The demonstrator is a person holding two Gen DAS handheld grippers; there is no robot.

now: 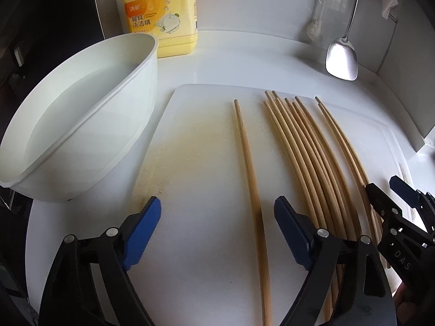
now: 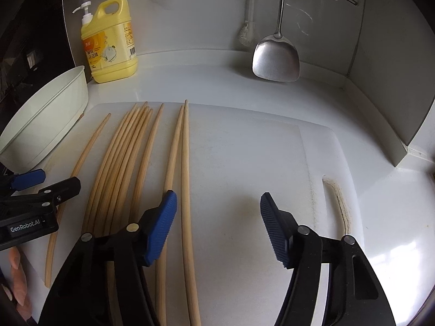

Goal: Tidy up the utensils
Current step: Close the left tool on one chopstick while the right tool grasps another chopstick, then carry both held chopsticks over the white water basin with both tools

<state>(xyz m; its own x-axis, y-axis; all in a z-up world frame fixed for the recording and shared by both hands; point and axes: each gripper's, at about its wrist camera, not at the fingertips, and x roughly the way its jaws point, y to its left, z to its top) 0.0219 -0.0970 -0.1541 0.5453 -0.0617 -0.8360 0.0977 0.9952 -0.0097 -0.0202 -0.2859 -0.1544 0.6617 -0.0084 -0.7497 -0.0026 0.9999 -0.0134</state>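
Several wooden chopsticks lie lengthwise on a white cutting board (image 1: 206,141). One lone chopstick (image 1: 251,187) sits apart on the left, between the fingers of my left gripper (image 1: 217,201) and nearer the right pad; nothing presses it and the gripper is open. The main bundle (image 1: 310,163) lies to its right. My right gripper (image 2: 217,194) hovers open over the board; the rightmost chopstick (image 2: 186,190) runs between its fingers close to the left pad, untouched. The bundle (image 2: 122,163) lies left of it. Each gripper shows at the edge of the other's view.
A white oval tub (image 1: 81,125) stands at the board's left edge. A yellow detergent bottle (image 1: 160,13) is against the back wall. A steel spatula (image 2: 274,59) hangs at the back right beside a white brush (image 2: 246,36). A grey wall panel (image 2: 394,95) closes the right side.
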